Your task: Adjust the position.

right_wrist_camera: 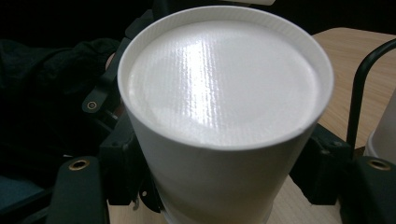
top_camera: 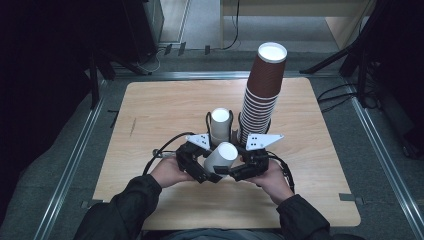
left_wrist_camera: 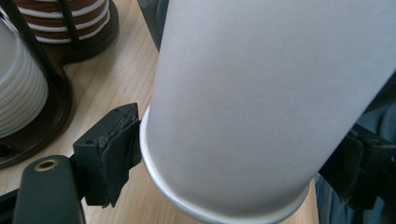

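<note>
A dark room with grey flooring is seen around a light wooden table (top_camera: 160, 110) in the high view. Beyond the two grippers, a tall stack of brown cups (top_camera: 262, 95) and a shorter stack of white cups (top_camera: 220, 125) are seen in a black wire holder. A white cup (top_camera: 221, 157), bottom up and tilted, is held between the left gripper (top_camera: 207, 172) and the right gripper (top_camera: 232, 172).

In the left gripper view, the white cup's (left_wrist_camera: 261, 102) rolled rim is seen low between the jaws; one pad (left_wrist_camera: 116, 149) is touching it, and the jaws are pinching the cup near the rim.

In the right gripper view, the cup's (right_wrist_camera: 224, 88) closed bottom is shown from above, with the right jaws pressed against its sides.
</note>
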A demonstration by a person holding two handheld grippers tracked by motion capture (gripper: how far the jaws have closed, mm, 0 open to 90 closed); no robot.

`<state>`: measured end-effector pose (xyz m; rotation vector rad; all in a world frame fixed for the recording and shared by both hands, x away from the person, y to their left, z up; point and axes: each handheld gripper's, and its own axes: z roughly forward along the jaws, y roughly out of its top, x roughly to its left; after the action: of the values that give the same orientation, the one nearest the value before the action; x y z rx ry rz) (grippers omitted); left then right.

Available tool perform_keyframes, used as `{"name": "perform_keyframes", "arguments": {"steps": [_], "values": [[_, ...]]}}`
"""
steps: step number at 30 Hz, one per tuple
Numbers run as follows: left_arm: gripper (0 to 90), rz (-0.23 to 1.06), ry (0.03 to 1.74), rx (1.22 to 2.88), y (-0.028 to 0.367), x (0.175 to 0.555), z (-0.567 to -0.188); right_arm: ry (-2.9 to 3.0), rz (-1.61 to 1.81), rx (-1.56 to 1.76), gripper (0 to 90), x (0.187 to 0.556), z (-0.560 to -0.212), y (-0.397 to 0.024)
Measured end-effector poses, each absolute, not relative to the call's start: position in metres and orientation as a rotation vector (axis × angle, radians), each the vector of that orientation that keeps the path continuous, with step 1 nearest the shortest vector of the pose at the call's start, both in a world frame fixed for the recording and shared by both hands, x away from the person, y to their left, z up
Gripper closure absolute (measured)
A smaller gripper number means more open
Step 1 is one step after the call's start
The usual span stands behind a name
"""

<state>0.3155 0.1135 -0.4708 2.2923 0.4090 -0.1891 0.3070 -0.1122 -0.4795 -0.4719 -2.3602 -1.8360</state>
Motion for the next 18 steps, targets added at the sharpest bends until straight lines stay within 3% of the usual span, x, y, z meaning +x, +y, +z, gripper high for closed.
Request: {"name": "perform_keyframes", "arguments": {"steps": [3,15,18], "values": [[21.7,-0.193,0.389,2.294,0.1145,0.3156,-0.47,-2.361,-1.834,-0.475,29.3,0.307,-0.4793,-0.1123],[26.6,-0.187,0.393,2.293,0.1158,0.3162,-0.4694,-2.391,-1.814,-0.489,29.9,0.3072,-0.4772,-0.1129],[26.9,-0.199,0.388,2.299,0.1168,0.3173,-0.4694,-2.407,-1.807,-0.493,26.7,0.3068,-0.4759,-0.1125]]}}
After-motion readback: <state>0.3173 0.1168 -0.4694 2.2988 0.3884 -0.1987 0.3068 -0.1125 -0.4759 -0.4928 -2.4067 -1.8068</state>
